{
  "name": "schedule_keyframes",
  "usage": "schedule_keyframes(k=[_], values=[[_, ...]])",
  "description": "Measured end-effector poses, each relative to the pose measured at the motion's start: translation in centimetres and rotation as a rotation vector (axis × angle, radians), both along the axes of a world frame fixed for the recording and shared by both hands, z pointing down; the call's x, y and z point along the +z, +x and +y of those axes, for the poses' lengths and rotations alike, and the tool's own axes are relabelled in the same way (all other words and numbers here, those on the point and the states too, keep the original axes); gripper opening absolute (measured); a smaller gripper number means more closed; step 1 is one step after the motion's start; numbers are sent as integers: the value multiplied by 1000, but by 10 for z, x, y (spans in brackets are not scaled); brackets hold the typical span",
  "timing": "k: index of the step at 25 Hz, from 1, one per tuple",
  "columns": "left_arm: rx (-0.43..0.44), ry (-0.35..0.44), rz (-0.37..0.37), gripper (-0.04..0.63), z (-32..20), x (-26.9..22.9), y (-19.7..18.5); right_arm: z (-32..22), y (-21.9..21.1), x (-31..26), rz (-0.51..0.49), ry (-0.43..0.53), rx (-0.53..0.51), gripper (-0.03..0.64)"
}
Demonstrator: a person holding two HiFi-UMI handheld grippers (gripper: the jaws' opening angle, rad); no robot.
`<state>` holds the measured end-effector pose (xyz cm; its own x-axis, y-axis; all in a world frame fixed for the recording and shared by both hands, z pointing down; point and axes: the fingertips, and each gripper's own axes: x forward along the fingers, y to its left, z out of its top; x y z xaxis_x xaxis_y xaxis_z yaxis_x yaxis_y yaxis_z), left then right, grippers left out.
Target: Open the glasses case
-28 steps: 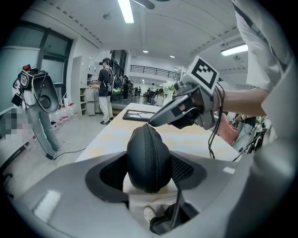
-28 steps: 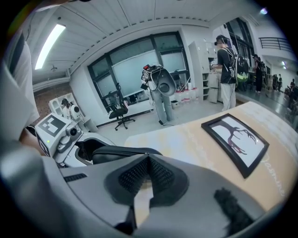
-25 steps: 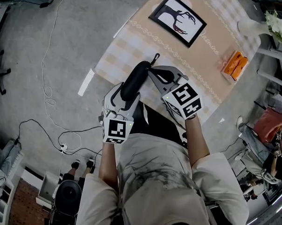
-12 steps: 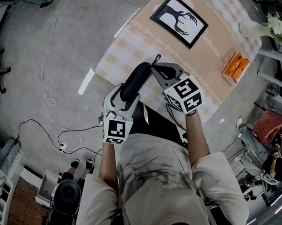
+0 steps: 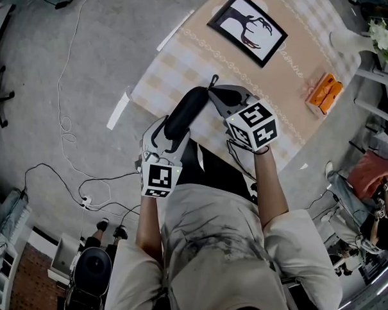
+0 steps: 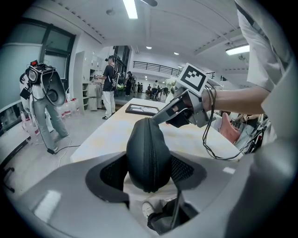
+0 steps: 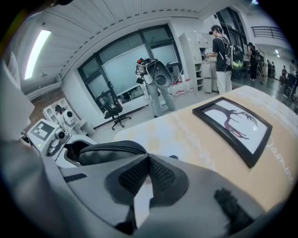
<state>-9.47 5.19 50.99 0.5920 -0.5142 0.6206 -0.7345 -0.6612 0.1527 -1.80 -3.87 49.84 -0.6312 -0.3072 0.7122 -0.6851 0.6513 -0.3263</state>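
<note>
On my feed the person wears a pale off-white, short-sleeved T-shirt [image 5: 217, 246] with a smudgy dark grey print across the chest, and dark trousers [image 5: 214, 173] below it. The left tool [image 6: 149, 168] and the right tool [image 7: 148, 160] are smooth light-grey moulded shells with black, finely dimpled pads [image 6: 111, 172] set into the inner faces of the jaws. Each carries a white cube faced with black square markers, the left cube [image 5: 158, 178] and the right cube [image 5: 252, 124], and a thin black cable [image 6: 208, 139] loops from the back of the right tool.
</note>
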Motion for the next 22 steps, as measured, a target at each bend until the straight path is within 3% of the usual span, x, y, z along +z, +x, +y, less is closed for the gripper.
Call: schedule_keyframes(k=[10, 16, 22], values=[[-16, 5, 12, 273, -4, -6, 4, -1, 0, 4, -24, -26, 24, 17], [-42, -17, 2, 276, -8, -1, 18, -3, 11, -13, -25, 64, 65, 17], [-23, -45, -5, 284, -10, 3, 44, 5, 10, -47, -143, 119, 105, 17]])
